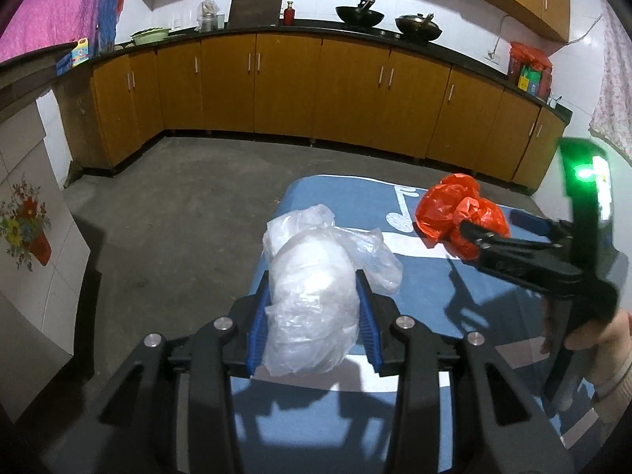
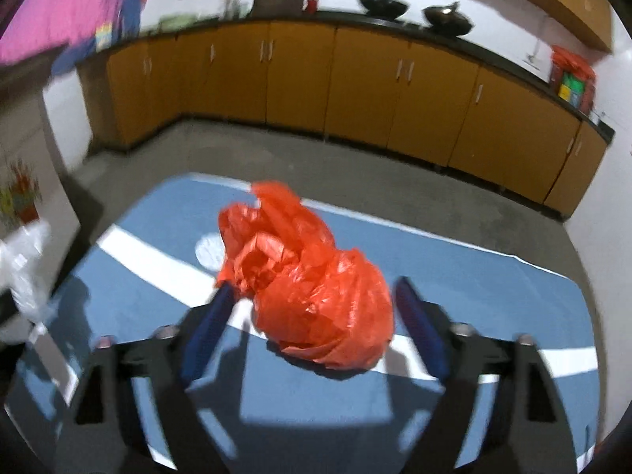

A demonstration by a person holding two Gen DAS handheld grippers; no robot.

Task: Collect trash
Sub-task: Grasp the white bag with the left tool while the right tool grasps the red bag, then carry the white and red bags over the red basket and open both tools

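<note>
Left gripper (image 1: 314, 316) pinches crumpled clear plastic bag (image 1: 312, 300) over blue cloth-covered desk (image 1: 426, 288); right gripper (image 2: 316, 328) jaws spread wide, straddling crumpled red plastic bag (image 2: 312, 288) on the desk, not yet clamped; no bin visible; collection apparently half begun.

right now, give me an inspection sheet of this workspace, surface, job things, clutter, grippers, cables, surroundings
surface: blue table cover with white stripes and a music-note print.
job's things: clear plastic bag and crumpled red plastic bag, both on the cover, apart from each other.
clutter: nothing seen on the cover besides the two bags.
grippers: left gripper with blue pads against both sides of the clear bag; right gripper open, pads flanking the red bag, right pad not touching.
cables: a thin cord on the far right wall.
surroundings: wooden cabinets, dark countertop, two woks, concrete floor.
</note>
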